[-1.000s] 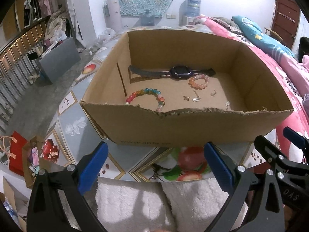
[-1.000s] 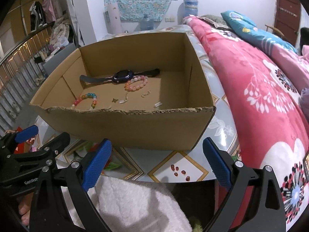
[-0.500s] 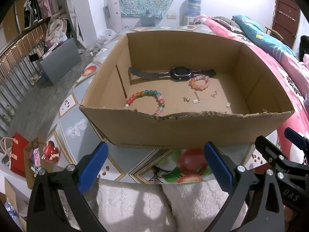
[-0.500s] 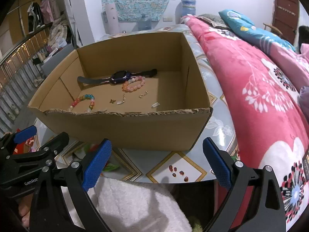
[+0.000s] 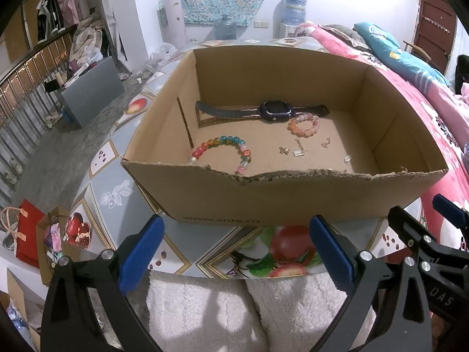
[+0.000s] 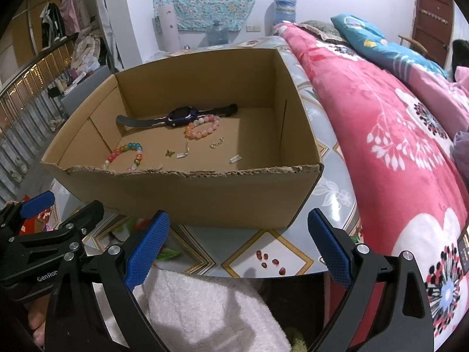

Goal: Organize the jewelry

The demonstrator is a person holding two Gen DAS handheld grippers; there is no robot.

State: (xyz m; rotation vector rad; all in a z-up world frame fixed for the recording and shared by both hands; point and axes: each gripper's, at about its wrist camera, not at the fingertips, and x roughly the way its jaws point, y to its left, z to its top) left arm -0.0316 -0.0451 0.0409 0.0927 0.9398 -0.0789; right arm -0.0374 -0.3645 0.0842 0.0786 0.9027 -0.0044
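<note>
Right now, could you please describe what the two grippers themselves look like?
Both the left gripper and right gripper have black angular plastic arms with silver screws and blue, finely textured pads. White lettering marks their bodies: "DAS" on the right, "GenRo" on the left.

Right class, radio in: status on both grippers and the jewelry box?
Left gripper open, empty. Right gripper open, empty. Watch, bracelets in cardboard box. Near wall between jaws and jewelry.
</note>
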